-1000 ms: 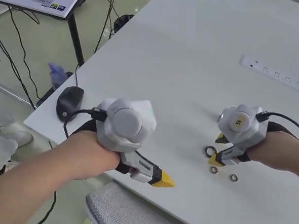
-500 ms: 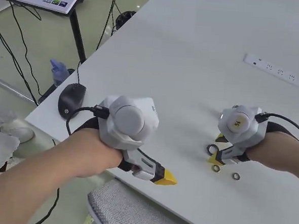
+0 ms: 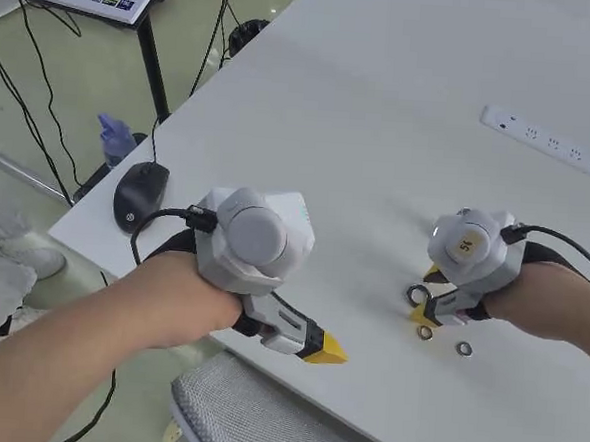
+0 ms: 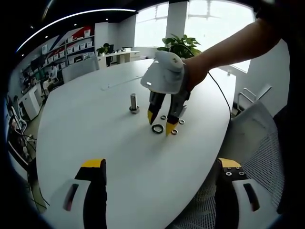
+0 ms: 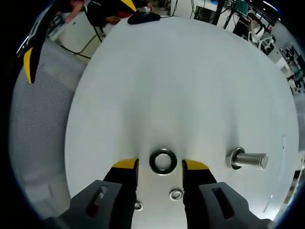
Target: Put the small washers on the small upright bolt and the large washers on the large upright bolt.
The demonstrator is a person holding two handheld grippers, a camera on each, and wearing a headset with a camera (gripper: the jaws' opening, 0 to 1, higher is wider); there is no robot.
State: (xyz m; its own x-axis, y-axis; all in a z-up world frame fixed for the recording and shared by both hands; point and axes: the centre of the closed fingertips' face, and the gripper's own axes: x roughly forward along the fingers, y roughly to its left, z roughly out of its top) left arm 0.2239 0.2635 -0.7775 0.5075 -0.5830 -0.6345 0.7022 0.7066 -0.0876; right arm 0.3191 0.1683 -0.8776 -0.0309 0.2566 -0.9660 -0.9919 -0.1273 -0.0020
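Observation:
A large dark washer [image 5: 163, 161] lies flat on the white table [image 3: 382, 116]. My right gripper [image 5: 161, 165] is open and straddles it, with a yellow tip on each side and a little gap to each. In the head view the same washer [image 3: 416, 294] sits between the tips of the right gripper [image 3: 428, 294]. Small washers [image 3: 424, 332] [image 3: 464, 348] lie just beside it, near the table's front edge. An upright silver bolt [image 4: 134, 103] stands a short way beyond the washers. My left gripper [image 4: 161, 164] is open wide, held off to the left above the table edge, empty.
A white power strip [image 3: 550, 144] lies at the far right of the table. A black mouse [image 3: 138, 193] rests at the table's left corner. A grey mesh chair [image 3: 233, 418] stands below the front edge. Cables and a blue bottle [image 3: 113, 140] are on the floor.
Nothing has visibly moved; only the head camera has shifted slightly.

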